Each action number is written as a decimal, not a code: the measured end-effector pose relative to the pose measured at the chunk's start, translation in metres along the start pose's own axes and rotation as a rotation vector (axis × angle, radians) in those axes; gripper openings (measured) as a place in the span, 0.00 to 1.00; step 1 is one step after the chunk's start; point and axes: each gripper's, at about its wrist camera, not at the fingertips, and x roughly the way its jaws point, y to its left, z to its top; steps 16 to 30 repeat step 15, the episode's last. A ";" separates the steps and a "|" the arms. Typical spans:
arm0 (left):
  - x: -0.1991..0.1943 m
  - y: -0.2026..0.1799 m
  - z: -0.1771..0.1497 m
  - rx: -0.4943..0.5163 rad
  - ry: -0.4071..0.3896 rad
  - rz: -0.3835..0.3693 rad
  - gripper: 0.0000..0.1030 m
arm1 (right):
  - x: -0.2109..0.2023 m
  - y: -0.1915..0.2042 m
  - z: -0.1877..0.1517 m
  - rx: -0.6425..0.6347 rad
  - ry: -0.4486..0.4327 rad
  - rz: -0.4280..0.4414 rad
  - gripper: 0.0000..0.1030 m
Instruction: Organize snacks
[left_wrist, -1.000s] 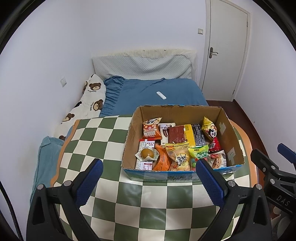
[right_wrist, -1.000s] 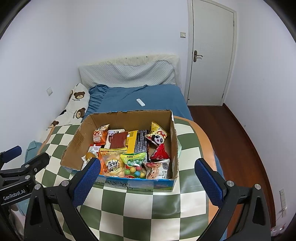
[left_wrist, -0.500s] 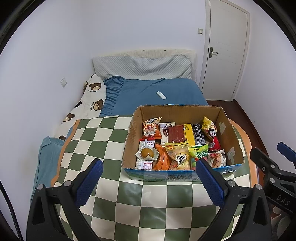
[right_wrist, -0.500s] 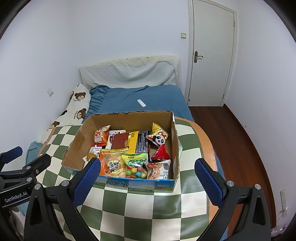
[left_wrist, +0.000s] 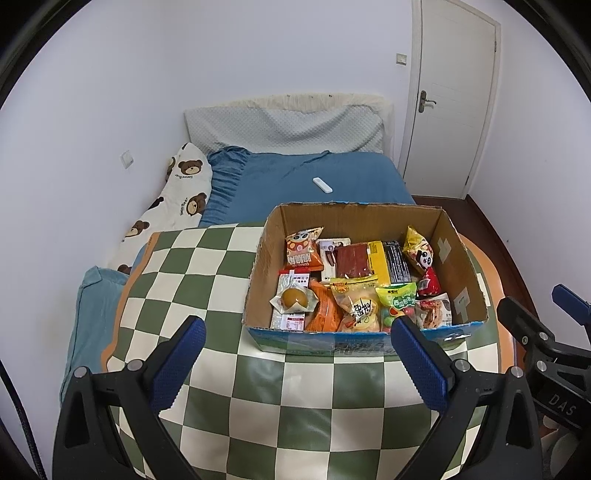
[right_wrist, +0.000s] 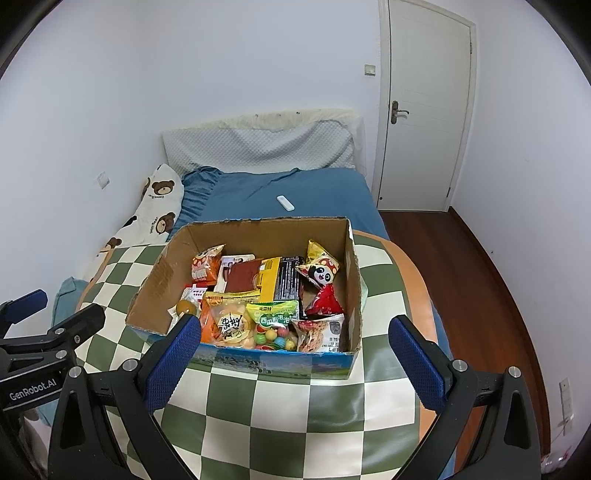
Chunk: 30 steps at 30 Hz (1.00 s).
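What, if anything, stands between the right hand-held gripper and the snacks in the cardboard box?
Only the cardboard box's near wall. The right hand-held gripper hangs open before it, above the checkered cloth; the box is open-topped, so the snacks are reachable from above.

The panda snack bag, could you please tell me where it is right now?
In both views the panda snack bag stands inside the cardboard box, at the far right, leaning beside the right wall, with the red packet just in front of it.
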 end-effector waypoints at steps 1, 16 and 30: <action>0.000 0.001 -0.001 -0.001 0.001 0.000 1.00 | 0.000 0.000 -0.001 0.000 0.002 0.001 1.00; 0.004 0.001 -0.007 -0.002 0.005 0.004 1.00 | 0.003 0.005 -0.007 -0.004 0.015 0.014 1.00; 0.004 0.001 -0.007 -0.002 0.005 0.004 1.00 | 0.003 0.005 -0.007 -0.004 0.015 0.014 1.00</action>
